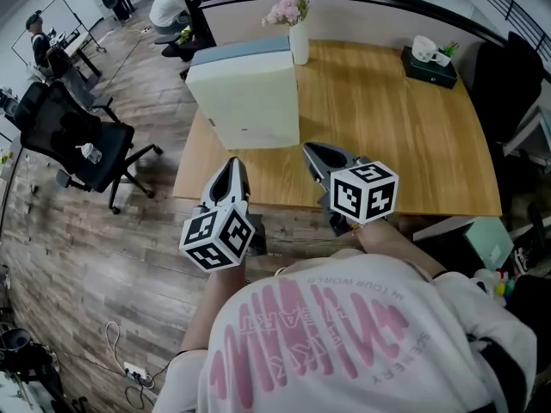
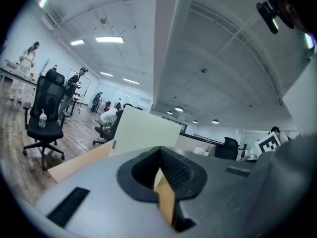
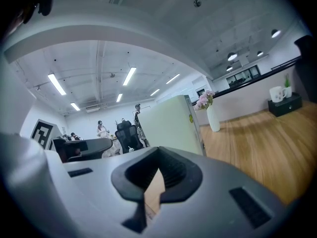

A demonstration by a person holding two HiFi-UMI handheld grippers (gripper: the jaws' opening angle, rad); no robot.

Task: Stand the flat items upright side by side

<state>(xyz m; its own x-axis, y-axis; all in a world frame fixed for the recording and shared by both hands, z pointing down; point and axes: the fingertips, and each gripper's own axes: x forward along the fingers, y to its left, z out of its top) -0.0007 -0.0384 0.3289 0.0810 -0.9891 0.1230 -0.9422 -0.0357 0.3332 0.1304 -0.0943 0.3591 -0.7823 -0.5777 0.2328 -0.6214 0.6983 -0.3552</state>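
Observation:
Two large flat items stand upright side by side at the table's back left: a cream one in front and a blue-grey one right behind it. The cream item also shows in the left gripper view and the right gripper view. My left gripper hovers at the table's front edge, shut and empty. My right gripper is beside it over the table front, also shut with nothing between its jaws. Both point toward the cream item and stand apart from it.
The wooden table carries a white vase with pink flowers behind the flat items, and a dark box with a white cup at the back right. A black office chair stands on the floor to the left.

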